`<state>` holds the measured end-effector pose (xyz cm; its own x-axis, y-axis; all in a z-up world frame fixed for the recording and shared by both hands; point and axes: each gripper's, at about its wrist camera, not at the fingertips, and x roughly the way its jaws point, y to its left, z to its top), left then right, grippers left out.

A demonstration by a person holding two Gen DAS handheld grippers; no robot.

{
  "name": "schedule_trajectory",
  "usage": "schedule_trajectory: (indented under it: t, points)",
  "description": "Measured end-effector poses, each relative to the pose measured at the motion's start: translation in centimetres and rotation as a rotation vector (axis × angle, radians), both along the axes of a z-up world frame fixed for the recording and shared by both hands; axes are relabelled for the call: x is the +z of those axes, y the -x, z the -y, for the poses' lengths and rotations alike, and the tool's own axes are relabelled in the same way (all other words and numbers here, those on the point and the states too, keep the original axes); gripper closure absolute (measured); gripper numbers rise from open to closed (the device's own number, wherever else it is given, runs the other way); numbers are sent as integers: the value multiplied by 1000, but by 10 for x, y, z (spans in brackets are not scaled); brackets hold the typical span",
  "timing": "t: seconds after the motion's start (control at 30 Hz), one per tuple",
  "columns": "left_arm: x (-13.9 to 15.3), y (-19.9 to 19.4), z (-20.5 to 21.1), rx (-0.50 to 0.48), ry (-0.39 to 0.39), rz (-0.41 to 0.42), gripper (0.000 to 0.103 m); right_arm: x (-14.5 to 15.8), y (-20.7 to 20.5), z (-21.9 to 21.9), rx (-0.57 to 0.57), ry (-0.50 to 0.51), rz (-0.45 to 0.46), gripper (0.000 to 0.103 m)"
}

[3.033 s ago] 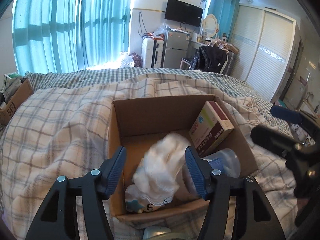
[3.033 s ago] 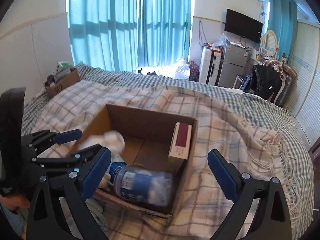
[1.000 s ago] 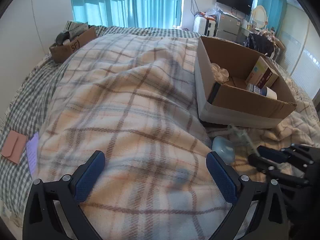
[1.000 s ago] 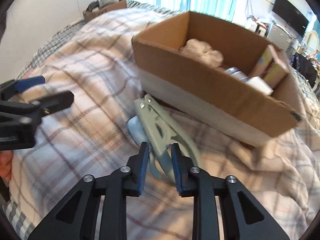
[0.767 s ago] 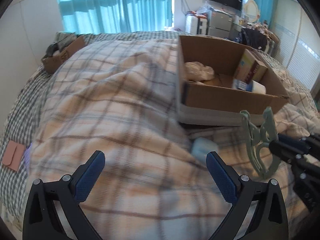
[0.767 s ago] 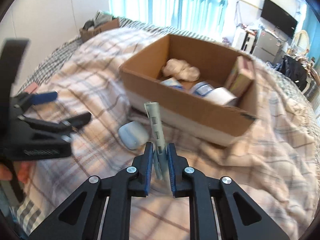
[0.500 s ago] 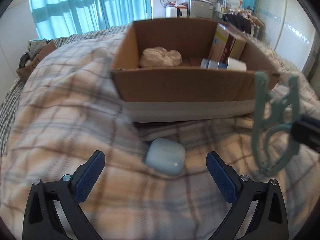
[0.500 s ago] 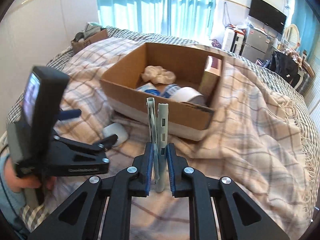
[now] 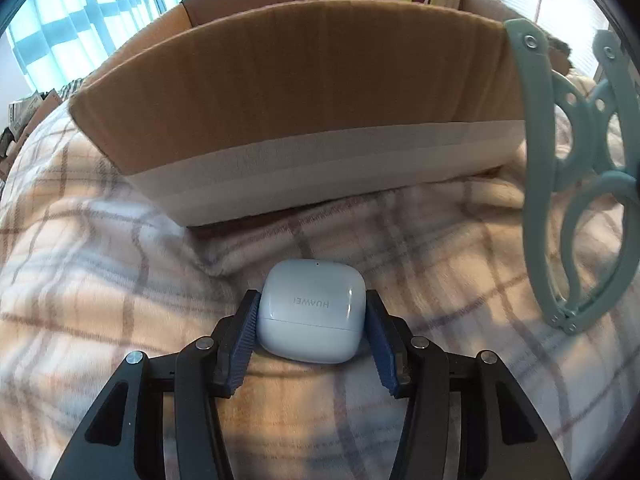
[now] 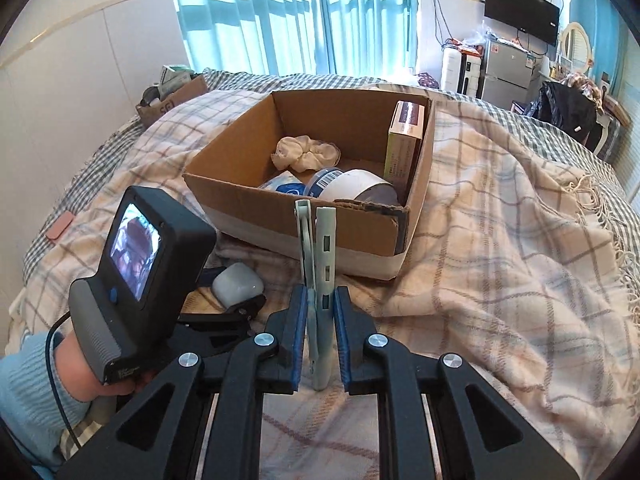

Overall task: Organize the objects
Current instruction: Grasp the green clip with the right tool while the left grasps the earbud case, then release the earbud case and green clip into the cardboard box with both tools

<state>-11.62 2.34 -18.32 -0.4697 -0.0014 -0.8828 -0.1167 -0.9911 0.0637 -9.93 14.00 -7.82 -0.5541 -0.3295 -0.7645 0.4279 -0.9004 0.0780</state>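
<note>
The pale blue earbud case [image 9: 311, 316] lies on the plaid blanket [image 9: 100, 280] just in front of the cardboard box [image 9: 304, 80], lid up with its printed brand name readable. Half a second ago it sat alone on the blanket, well ahead of the left gripper [image 9: 311, 328], whose jaws were spread wide. Now that gripper has come down and forward, and its blue pads [image 9: 240, 340] press against both sides of the case, clamped on it while it still rests on the blanket. From the right wrist view the same case [image 10: 238, 284] shows as a pale lump at the tip of the left tool, close to the box's near wall.

The right gripper [image 10: 320, 332] is closed on the mint-green folding hanger [image 10: 318, 280], which stands upright between its fingers, edge on, much as it did a moment ago. In the left view the hanger [image 9: 576, 184] hangs at the right edge, now looming larger and nearer.

Inside the box [image 10: 320, 216] sit a crumpled white cloth [image 10: 306, 152], a blue-labelled bottle [image 10: 344, 186] lying down, and a carton [image 10: 404, 148] upright against the right wall, all placed as before. Teal curtains [image 10: 280, 12] fill the window behind the bed.
</note>
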Motion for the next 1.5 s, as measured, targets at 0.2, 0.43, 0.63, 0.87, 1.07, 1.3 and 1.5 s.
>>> schedule_trajectory:
  t: [0.2, 0.43, 0.63, 0.87, 1.07, 1.3, 1.5]
  points:
    - [25, -23, 12, 25, -97, -34, 51, 14, -9, 2, -3, -9, -35, 90]
    - [76, -54, 15, 26, -121, -151, 51, 48, -30, 4, -14, -9, -108, 90]
    - [118, -71, 12, 23, -148, -237, 51, 83, -50, 9, -17, -16, -190, 90]
    - [160, -80, 18, 9, -165, -342, 51, 117, -56, 17, -7, -18, -262, 90]
    - [189, -64, 20, -12, -177, -403, 51, 146, -45, 27, -8, -16, -334, 90]
    - [216, -26, 32, -5, -169, -456, 51, 172, -11, 38, 4, 13, -383, 90]
    - [225, 13, 41, 11, -157, -484, 51, 177, 37, 42, 2, 36, -364, 90]
